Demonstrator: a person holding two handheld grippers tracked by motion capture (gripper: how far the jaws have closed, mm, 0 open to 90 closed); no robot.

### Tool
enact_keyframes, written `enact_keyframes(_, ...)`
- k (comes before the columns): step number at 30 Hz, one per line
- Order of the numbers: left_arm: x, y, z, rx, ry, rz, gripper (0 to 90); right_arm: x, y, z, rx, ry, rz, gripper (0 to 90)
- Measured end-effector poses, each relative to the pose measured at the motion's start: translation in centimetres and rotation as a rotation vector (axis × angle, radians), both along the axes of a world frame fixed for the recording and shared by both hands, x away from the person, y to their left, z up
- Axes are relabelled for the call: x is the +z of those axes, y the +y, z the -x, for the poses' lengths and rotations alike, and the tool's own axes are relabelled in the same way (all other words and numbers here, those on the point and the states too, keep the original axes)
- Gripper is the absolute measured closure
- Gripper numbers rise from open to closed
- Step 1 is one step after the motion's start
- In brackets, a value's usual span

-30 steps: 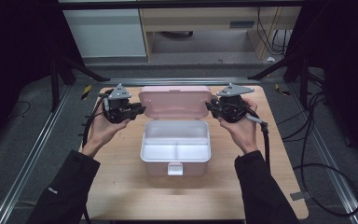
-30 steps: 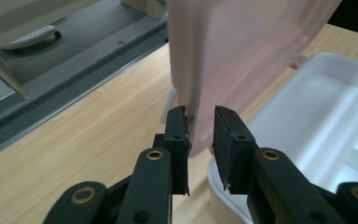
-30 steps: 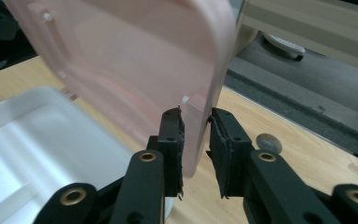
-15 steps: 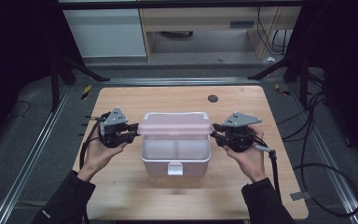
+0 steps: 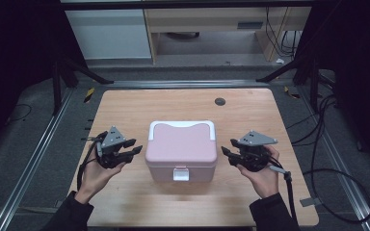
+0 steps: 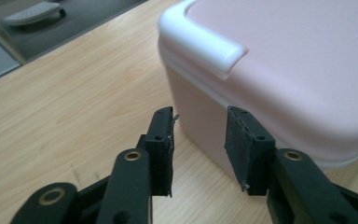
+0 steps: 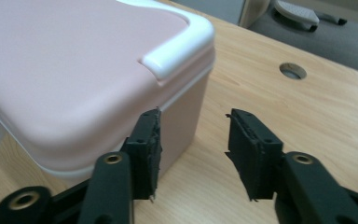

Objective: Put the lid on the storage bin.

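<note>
Fingers first: the left gripper [image 6: 198, 149] has its two black pads spread with clear daylight between them, nothing pinched, and the same goes for the right gripper [image 7: 193, 156], jaws parted and empty. Both have let go.

And what they've let go of is the pink storage box [image 5: 181, 149], which sits near the middle of the wooden table [image 5: 183, 103], a little toward the person's edge. Big change from a second ago: then the lid was thrown back and the white divided interior was on show; half a second ago it was coming down with a gripper at each end; now the pink lid [image 6: 284, 51] lies flat and closed over the body. The white latch [image 5: 179, 173] hangs on the box's near face, and the white handle [image 5: 182, 126] frames the lid's far edge.

From above, the left gripper [image 5: 134, 148] hovers just off the box's left side, pointing in at it, apart from it. The right gripper [image 5: 225, 155] mirrors it just off the right side, also clear of the wall. Both have dropped back toward the person since a second ago, when they were up by the open lid.

Beyond the box, toward the table's far edge, a round cable hole [image 5: 220, 101] shows in the wood.
</note>
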State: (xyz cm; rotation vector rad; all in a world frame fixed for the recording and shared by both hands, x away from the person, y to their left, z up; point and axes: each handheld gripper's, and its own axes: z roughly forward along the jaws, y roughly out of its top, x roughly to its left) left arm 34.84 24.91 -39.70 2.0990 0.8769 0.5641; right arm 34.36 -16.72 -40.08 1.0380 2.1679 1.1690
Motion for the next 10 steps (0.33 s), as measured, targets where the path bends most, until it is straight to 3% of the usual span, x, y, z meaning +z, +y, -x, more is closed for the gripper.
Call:
enact_keyframes(4, -1.7, 1.6, 0.0, 0.059, 0.036, 0.020, 57.1, -0.7, -1.9, 0.3, -0.049, 0.012, -0.011, 44.6)
enact_keyframes(10, -3.8, 3.4, -0.9, 0.143, 0.069, 0.007, 48.3, -3.0, -5.4, 0.3, -0.149, 0.062, -0.001, 35.1)
